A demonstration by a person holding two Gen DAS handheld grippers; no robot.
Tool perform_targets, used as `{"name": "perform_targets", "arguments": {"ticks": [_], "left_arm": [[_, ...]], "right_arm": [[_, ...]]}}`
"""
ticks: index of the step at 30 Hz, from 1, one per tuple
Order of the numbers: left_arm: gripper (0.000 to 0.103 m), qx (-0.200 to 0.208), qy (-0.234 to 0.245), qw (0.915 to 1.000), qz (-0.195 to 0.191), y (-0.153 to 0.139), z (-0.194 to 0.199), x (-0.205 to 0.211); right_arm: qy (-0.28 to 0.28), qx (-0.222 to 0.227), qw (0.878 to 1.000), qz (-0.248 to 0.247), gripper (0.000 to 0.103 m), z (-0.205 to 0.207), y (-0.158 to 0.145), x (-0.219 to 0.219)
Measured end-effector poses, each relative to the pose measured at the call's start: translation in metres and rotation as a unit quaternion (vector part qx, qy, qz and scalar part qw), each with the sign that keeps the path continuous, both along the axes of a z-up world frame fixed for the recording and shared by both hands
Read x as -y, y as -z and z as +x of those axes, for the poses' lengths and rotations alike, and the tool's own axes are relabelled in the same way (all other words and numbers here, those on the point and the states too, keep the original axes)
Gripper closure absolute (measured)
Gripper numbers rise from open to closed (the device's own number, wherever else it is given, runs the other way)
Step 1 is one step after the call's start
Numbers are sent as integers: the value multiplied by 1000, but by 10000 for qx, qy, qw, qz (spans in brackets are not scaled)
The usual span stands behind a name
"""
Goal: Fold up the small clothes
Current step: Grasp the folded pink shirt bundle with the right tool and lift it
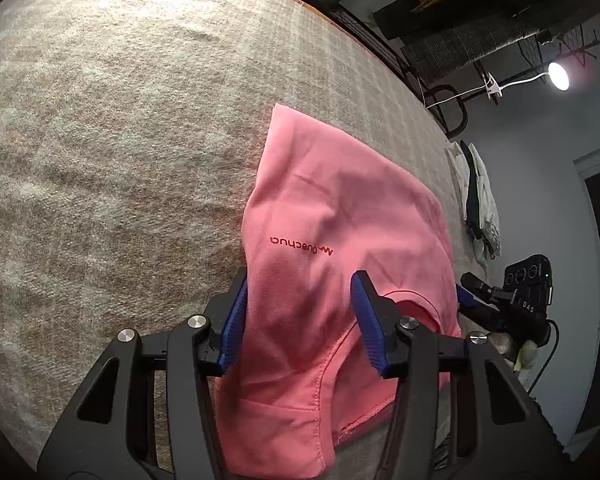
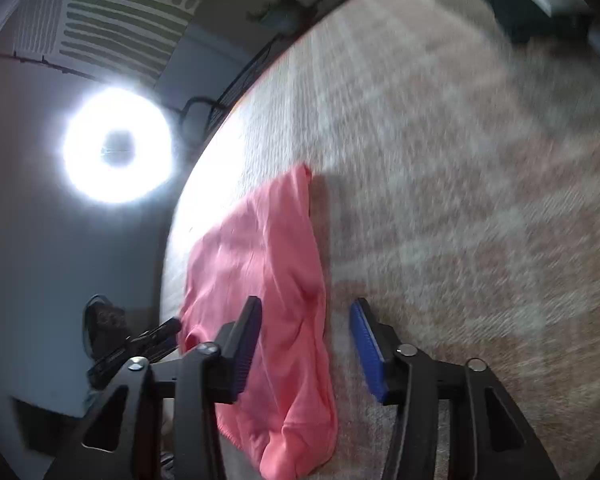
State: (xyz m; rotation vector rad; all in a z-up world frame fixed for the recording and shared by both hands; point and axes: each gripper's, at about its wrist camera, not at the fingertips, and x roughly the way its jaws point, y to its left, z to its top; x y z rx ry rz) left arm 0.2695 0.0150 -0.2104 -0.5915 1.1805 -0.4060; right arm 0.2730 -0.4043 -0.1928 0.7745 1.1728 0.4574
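Note:
A small pink shirt [image 1: 332,216] with a red Quechua logo lies folded on a beige woven blanket [image 1: 112,152]. My left gripper [image 1: 300,300] is open just above the shirt's near end, by the neck opening, with cloth between its blue pads. The right wrist view shows the same shirt [image 2: 268,264] from its other side. My right gripper [image 2: 306,320] is open over the shirt's right edge; its left finger is over the cloth and its right finger over the blanket [image 2: 460,200]. Neither holds anything. The right gripper also shows at the right in the left wrist view [image 1: 500,300].
The blanket's edge runs along a dark rail [image 1: 380,44]. White and dark clothes [image 1: 478,200] hang beyond that edge. A lamp [image 1: 558,76] shines at the right, and a bright ring light [image 2: 118,146] glares in the right wrist view. A dark object [image 2: 540,4] sits at the blanket's far corner.

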Motion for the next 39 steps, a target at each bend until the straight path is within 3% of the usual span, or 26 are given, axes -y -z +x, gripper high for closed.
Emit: {"name": "perform_targets", "arguments": {"ticks": [4,6,8,9,11,14,17,27,39], "left_arm": [[52,42,-42,10000,-5,-1,3,6],[53,97,-72,9999,91,-3,5,12],[74,111,-8,9995,292,-3,7,22],[76,137,-16,9991,395,-3,7,27],[90,196,20,9982,573,-6,7,36],[92,454,56,9951,871,-15,3,46],[93,819,130,9900,1143,-31,-5,56],[93,1462,373,9822,1118,-77,-19,83],[93,1956,959,9724,831,-117,1,182]], "right_arm": [[-143,-68,9990,406,69,3,9,-10],[-149,-7,9994,310,71,8,7,-21],[-194,-28,9997,124,85,13,4,-34],[-219,-20,9997,88,87,14,3,-40],[-324,59,9993,-160,94,15,-2,-55],[-486,346,9949,-815,96,13,-22,-72],[-515,607,9908,-1096,96,8,-40,-76],[-470,1056,9838,-1372,97,-5,-90,-75],[-79,1584,9680,-1944,97,-27,-152,5]]}}
